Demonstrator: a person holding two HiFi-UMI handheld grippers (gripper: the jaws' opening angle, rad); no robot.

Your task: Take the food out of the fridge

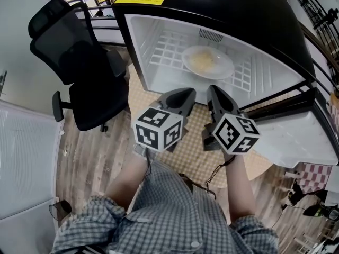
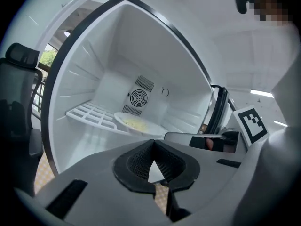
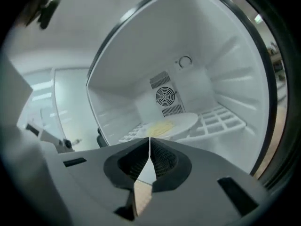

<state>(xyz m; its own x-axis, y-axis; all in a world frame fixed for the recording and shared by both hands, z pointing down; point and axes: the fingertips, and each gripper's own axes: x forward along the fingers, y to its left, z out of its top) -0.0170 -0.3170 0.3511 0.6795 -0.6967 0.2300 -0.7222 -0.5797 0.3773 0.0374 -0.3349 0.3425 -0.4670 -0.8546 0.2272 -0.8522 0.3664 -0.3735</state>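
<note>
A white plate of pale yellow food (image 1: 207,61) (image 2: 136,123) (image 3: 170,124) rests on the white wire shelf (image 1: 164,49) inside the open black mini fridge (image 1: 222,9). Both grippers hover side by side just in front of the fridge opening, short of the plate. My left gripper (image 1: 183,95) (image 2: 151,146) has its jaws closed tip to tip with nothing between them. My right gripper (image 1: 216,94) (image 3: 149,142) is likewise shut and empty, its tips pointing at the plate.
The fridge door (image 1: 296,123) stands swung open at the right. A black office chair (image 1: 79,62) sits left of the fridge. A white cabinet (image 1: 24,157) stands at the far left. A checkered mat (image 1: 196,152) covers the wooden floor below the grippers.
</note>
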